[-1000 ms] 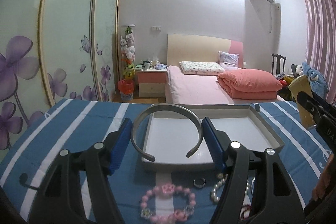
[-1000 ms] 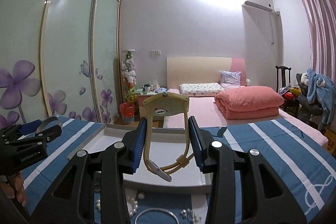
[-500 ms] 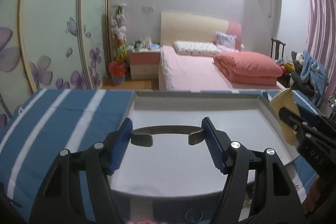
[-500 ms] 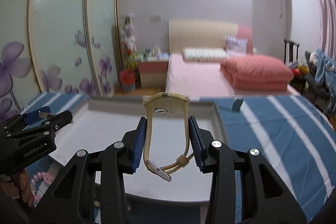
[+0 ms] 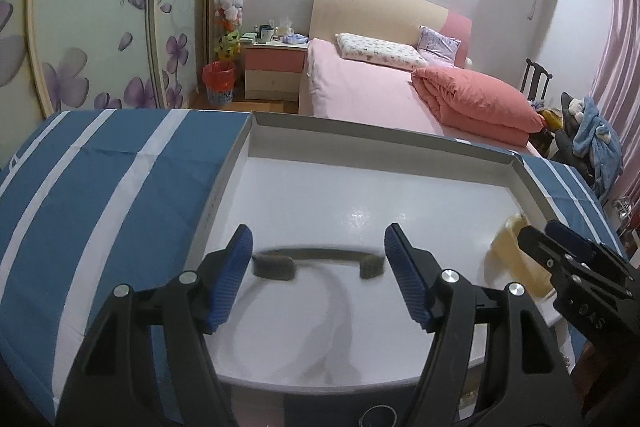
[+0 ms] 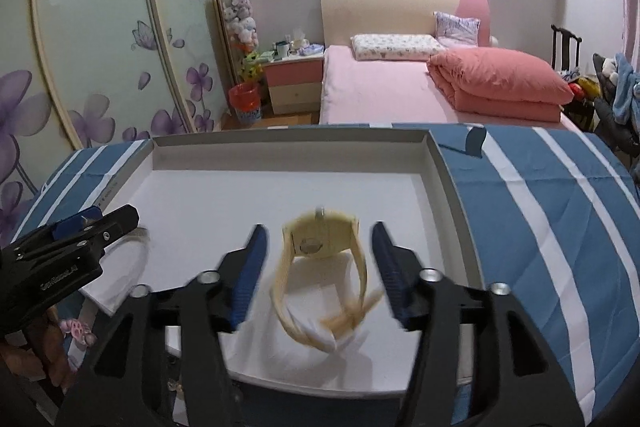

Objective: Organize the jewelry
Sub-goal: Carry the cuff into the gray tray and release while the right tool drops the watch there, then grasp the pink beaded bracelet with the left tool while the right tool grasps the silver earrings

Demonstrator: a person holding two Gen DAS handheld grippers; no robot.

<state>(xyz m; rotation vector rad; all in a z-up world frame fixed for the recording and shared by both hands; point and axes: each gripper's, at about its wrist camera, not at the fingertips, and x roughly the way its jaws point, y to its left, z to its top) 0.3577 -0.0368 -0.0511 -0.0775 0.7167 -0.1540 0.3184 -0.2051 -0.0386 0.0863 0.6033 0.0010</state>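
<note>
A white shallow tray [image 5: 360, 141] lies on the blue striped cloth. My left gripper [image 5: 318, 267] is open over the tray's near left part; a grey headband [image 5: 316, 259] sits blurred between its blue pads, free of them. My right gripper [image 6: 318, 267] is open over the tray [image 6: 288, 151]; a cream wristwatch [image 6: 320, 243] sits blurred between its pads, not touching them. The watch also shows in the left wrist view [image 5: 516, 259], beside the right gripper's fingers.
The blue and white striped cloth [image 6: 540, 211] covers the table around the tray. A pink bead bracelet [image 6: 76, 329] lies near the tray's front left corner. A pink bed [image 5: 380, 95] and a wardrobe stand beyond the table.
Both grippers moved forward and down over the tray and opened. The headband and the watch left the pads and are dropping onto the tray.
</note>
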